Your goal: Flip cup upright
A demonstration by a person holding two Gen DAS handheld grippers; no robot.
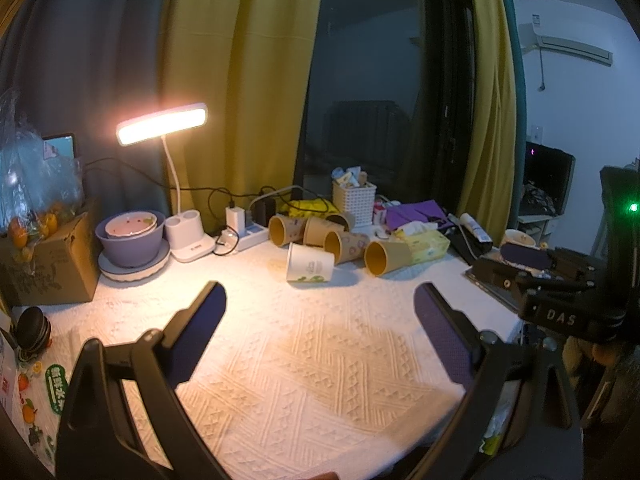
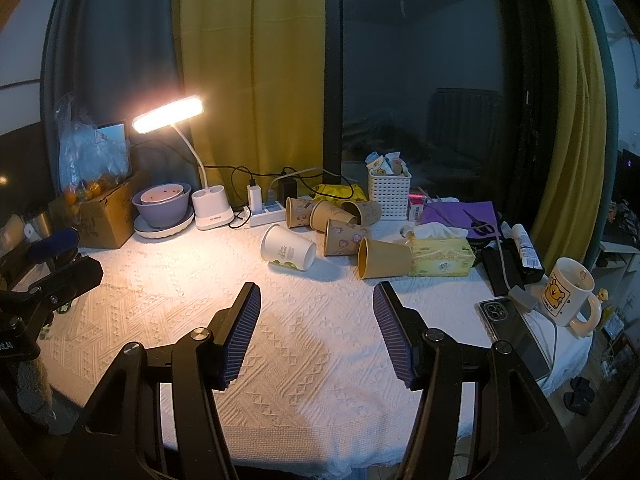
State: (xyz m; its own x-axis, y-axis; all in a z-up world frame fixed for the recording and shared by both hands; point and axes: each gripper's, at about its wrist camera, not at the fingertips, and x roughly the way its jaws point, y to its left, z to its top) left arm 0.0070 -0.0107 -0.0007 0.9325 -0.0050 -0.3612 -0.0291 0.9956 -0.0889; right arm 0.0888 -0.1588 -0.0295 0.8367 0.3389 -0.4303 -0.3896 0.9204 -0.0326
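Several paper cups lie on their sides at the back of the white tablecloth. A white cup with green print (image 1: 310,268) (image 2: 288,253) lies nearest, with brown cups behind and right of it, one brown cup (image 1: 387,257) (image 2: 384,258) against a tissue box. My left gripper (image 1: 320,296) is open and empty, hovering over the cloth short of the cups. My right gripper (image 2: 317,294) is open and empty, also short of the cups. The right gripper's body (image 1: 560,280) shows at the right edge of the left wrist view.
A lit desk lamp (image 2: 170,118), purple bowl on a plate (image 2: 162,204), cardboard box (image 2: 106,210) and power strip (image 2: 266,210) line the back left. A white basket (image 2: 389,194), yellow tissue box (image 2: 440,258), phone (image 2: 508,326) and mug (image 2: 568,292) stand on the right.
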